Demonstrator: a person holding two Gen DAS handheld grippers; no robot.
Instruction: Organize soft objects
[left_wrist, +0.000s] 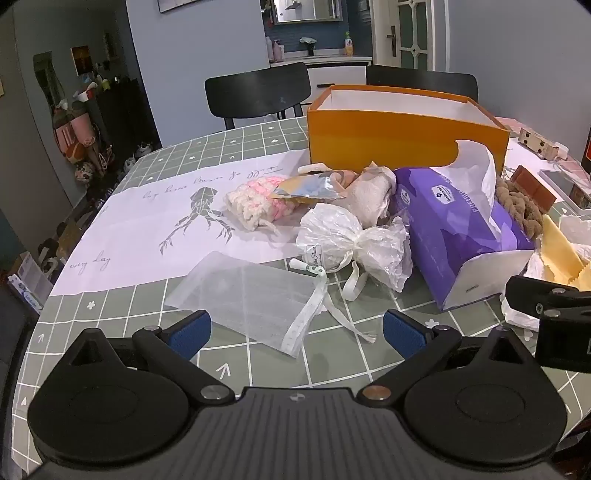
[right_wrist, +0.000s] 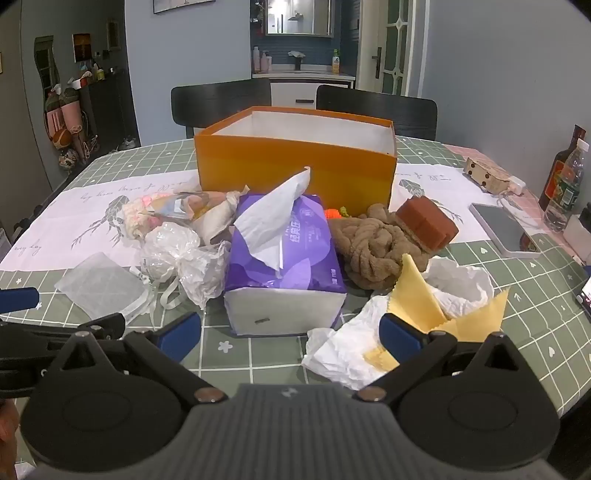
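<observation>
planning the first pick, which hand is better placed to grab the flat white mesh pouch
Left. The white mesh pouch lies just ahead of the open left gripper, between its fingers' line. The open right gripper faces the purple tissue pack and crumpled white paper instead.

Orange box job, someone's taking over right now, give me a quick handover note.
Left gripper: jaws open, empty, above the mesh pouch.
Right gripper: jaws open, empty, near the crumpled white paper and yellow cloth.
Orange box: behind the pile; no items visible inside.
Still on the table: tissue pack, brown knitted piece, tied plastic bag, pink knit item.
Done: nothing visibly. Left: everything soft.
</observation>
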